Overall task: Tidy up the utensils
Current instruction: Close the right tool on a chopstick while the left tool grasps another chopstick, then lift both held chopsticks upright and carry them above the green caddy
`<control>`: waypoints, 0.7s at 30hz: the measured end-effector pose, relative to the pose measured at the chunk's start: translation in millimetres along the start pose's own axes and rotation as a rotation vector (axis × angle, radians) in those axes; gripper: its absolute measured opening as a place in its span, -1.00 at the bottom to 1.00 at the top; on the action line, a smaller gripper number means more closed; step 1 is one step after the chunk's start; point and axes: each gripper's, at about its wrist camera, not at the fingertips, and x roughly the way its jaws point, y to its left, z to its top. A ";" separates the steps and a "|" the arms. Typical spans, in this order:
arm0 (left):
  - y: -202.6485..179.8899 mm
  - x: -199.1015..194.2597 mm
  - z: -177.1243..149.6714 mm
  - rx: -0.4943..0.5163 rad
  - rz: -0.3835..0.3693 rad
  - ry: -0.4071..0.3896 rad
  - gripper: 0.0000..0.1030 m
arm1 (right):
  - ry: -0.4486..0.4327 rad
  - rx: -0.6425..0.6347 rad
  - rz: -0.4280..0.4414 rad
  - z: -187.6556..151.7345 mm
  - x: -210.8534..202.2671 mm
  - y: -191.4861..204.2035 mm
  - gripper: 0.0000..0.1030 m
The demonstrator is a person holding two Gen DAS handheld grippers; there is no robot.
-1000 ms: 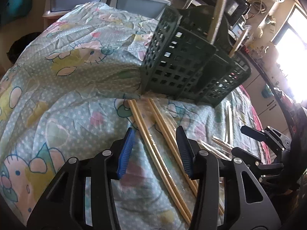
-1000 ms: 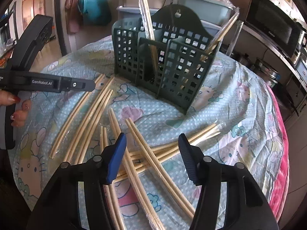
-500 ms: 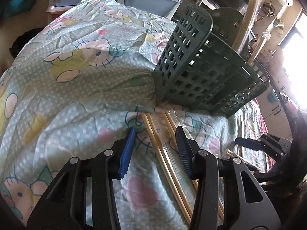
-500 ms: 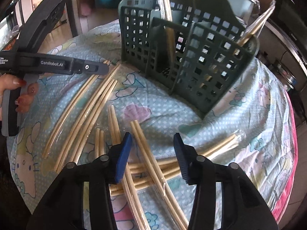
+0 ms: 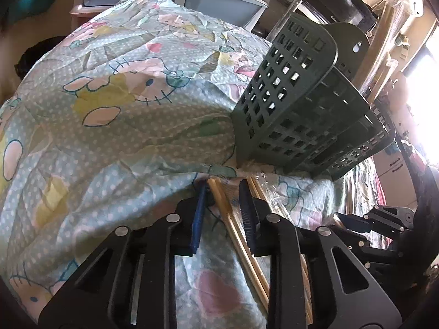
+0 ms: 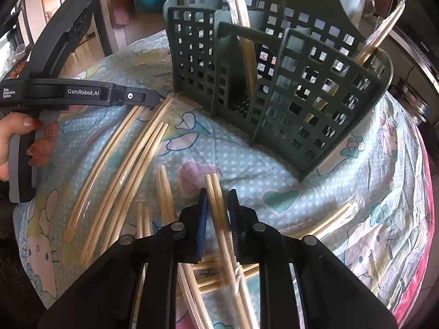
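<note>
Both grippers have come forward and lower over the table since a second ago, and the jaws of each have just been closing around wrapped chopsticks.

At the left edge of the right wrist view, a person's hand holds the grip of the left gripper, whose black body reaches toward the near left corner of the green utensil basket. In its own view, its blue pads stand on either side of one pair of chopsticks in clear wrap, close to the pair's far tip, which lies just before the basket's base; a small gap shows on the left pad's side, so the pads do not seem to press yet. More wrapped pairs lie loose on the cartoon-print tablecloth left of centre, pointing toward the basket.

The basket stands upright at the far middle of the table. One wrapped pair stands in its middle compartment, and another leans out of the right one.

Nearer the front, the right gripper has its pads narrowly set around another chopstick pair, near the pair's far end, seemingly pinching it. Further pairs lie crossed beneath and out toward the right edge.
</note>
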 end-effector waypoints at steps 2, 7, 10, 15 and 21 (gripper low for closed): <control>3.0 0.7 1.4 -0.009 -0.007 -0.001 -0.69 | -0.017 0.001 -0.007 0.0 -3.0 0.2 -0.75; 12.2 1.3 3.0 -0.047 -0.038 0.002 -0.81 | -0.079 0.017 -0.024 -0.9 -25.4 -5.6 -0.76; 16.9 -0.5 2.2 -0.075 -0.064 -0.002 -0.84 | -0.108 0.037 -0.027 -1.2 -37.7 -11.8 -0.77; 10.6 -22.9 1.0 -0.071 -0.086 -0.059 -0.86 | -0.154 0.061 -0.032 -3.1 -58.6 -17.8 -0.79; -3.8 -55.5 1.4 -0.029 -0.110 -0.128 -0.89 | -0.215 0.072 -0.047 -8.1 -82.5 -16.8 -0.80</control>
